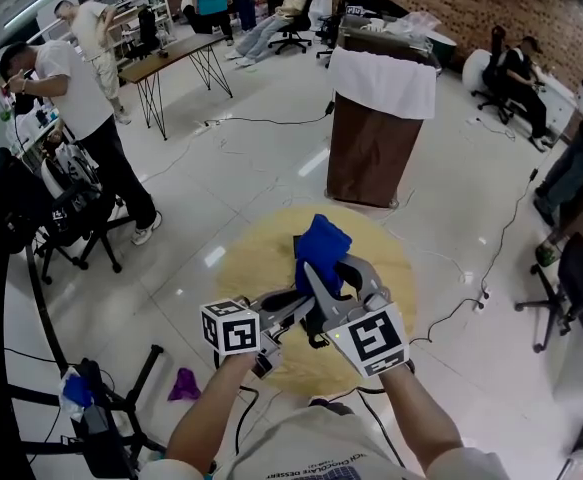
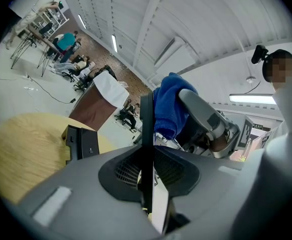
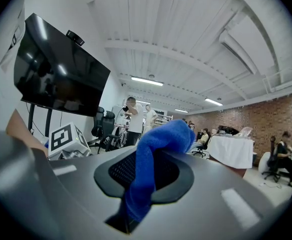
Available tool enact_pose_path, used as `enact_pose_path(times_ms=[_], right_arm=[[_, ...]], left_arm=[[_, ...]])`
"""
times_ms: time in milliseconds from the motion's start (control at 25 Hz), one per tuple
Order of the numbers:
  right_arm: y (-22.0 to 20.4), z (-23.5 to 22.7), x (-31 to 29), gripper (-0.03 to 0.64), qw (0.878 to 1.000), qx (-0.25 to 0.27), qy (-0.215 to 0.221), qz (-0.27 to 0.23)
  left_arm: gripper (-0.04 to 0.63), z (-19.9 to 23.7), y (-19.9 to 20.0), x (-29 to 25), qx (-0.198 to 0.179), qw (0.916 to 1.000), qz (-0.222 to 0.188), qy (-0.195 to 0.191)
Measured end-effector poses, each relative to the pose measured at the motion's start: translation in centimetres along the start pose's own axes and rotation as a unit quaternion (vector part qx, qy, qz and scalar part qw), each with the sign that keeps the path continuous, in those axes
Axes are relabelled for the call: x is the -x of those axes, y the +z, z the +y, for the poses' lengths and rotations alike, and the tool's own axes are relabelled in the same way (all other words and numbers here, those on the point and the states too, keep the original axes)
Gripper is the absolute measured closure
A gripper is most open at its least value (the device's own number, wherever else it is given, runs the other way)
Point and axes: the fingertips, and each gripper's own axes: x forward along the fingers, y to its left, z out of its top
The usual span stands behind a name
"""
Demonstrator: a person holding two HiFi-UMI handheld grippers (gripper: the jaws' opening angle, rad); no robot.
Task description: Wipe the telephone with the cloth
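Above the round wooden table (image 1: 261,258) my two grippers meet. The right gripper (image 1: 326,270) is shut on a blue cloth (image 1: 321,246), which bunches up past its tips. In the right gripper view the cloth (image 3: 153,154) runs down into the slot between the jaws of the right gripper (image 3: 141,179). My left gripper (image 1: 296,318) points toward the right one and is shut on a thin black slab seen edge-on, apparently the telephone (image 2: 147,126). In the left gripper view the cloth (image 2: 168,106) hangs just beyond the slab's far edge. Whether cloth and slab touch I cannot tell.
A black box-like unit (image 2: 80,143) stands on the table. A brown lectern draped in white (image 1: 376,128) stands behind the table. People, desks and office chairs ring the room; a purple rag (image 1: 183,383) and a stand lie on the floor at lower left.
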Motion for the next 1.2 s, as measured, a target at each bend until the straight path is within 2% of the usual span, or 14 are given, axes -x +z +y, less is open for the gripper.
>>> enact_pose_path(times_ms=[840, 1200], right_arm=[[3.0, -2.5, -0.3, 0.555, 0.999, 0.029, -0.013, -0.023], [3.7, 2.1, -0.1, 0.555, 0.999, -0.004, 0.036, -0.031]], left_arm=[[0.534, -0.8, -0.7, -1.0, -0.012, 0.9999, 0.011, 0.003], [0.534, -0.5, -0.4, -1.3, -0.027, 0.9993, 0.015, 0.02]])
